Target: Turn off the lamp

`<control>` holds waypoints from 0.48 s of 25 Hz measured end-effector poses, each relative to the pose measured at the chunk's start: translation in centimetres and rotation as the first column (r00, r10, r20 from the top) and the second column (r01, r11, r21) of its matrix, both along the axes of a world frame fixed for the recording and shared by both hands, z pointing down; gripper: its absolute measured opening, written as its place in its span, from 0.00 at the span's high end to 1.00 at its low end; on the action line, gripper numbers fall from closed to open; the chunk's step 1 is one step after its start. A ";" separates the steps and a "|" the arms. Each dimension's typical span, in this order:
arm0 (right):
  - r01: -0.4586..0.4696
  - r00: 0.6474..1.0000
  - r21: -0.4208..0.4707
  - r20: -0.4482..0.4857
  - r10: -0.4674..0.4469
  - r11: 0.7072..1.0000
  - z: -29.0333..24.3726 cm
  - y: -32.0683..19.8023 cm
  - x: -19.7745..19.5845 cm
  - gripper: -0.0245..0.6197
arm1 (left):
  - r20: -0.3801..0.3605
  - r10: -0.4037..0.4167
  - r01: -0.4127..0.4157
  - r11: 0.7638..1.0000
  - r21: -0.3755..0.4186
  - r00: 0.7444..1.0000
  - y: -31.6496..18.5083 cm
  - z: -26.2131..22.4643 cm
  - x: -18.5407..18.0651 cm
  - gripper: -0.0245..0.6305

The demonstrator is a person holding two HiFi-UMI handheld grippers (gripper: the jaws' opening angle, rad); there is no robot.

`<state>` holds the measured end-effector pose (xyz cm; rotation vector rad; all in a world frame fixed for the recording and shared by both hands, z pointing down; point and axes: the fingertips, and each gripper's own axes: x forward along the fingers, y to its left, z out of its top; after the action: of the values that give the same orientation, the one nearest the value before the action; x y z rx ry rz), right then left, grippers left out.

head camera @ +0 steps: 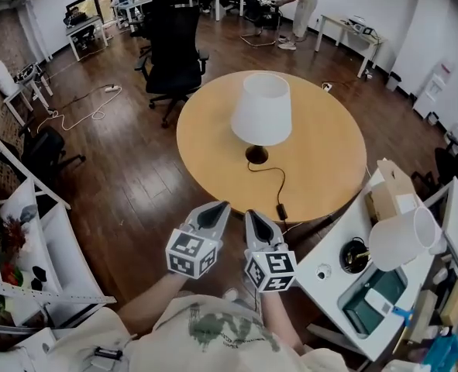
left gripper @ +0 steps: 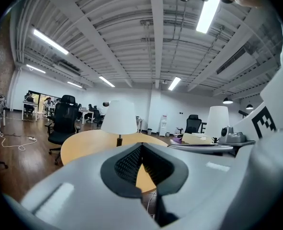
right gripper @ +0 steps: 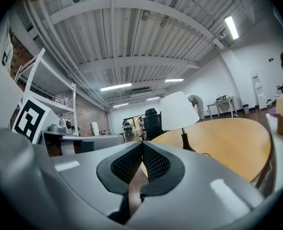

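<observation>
Lamp (head camera: 261, 108): white shade, dark base, black cord (head camera: 283, 188). Table (head camera: 321, 153): pale yellow-tan wood. Floor (head camera: 136, 184): dark brown planks. Chair (head camera: 172, 49): black. Desk (head camera: 329, 273): white. Left gripper (head camera: 222, 205), right gripper (head camera: 249, 214): grey, black pads, black-and-white square markers.

No legible words, numbers or brands anywhere. Only black-and-white coded squares on the cube (head camera: 191, 254) of the left tool (head camera: 222, 206), likewise on the right tool (head camera: 250, 214).

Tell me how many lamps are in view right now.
2. A lamp stands on the round table; a second lamp is on the white desk at right. Others may be hidden.
</observation>
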<state>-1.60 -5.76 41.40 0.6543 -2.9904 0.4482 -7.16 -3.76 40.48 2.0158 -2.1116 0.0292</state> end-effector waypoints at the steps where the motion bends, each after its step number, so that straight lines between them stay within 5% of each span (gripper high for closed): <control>1: -0.005 1.000 -0.002 -0.002 0.005 1.000 0.1 -0.4 0.2 0.96 | -0.001 0.006 -0.006 1.000 -0.001 1.000 -0.6 0.1 0.1 0.96; 12: -0.096 0.994 -0.030 -0.049 0.095 0.995 2.2 -5.1 1.4 0.96 | -0.028 0.087 -0.088 0.996 -0.025 0.996 -5.6 1.3 0.6 0.96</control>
<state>-0.18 -10.84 43.65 0.7964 -2.9102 0.4780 -6.54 -9.33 41.76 2.0810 -1.9951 0.0430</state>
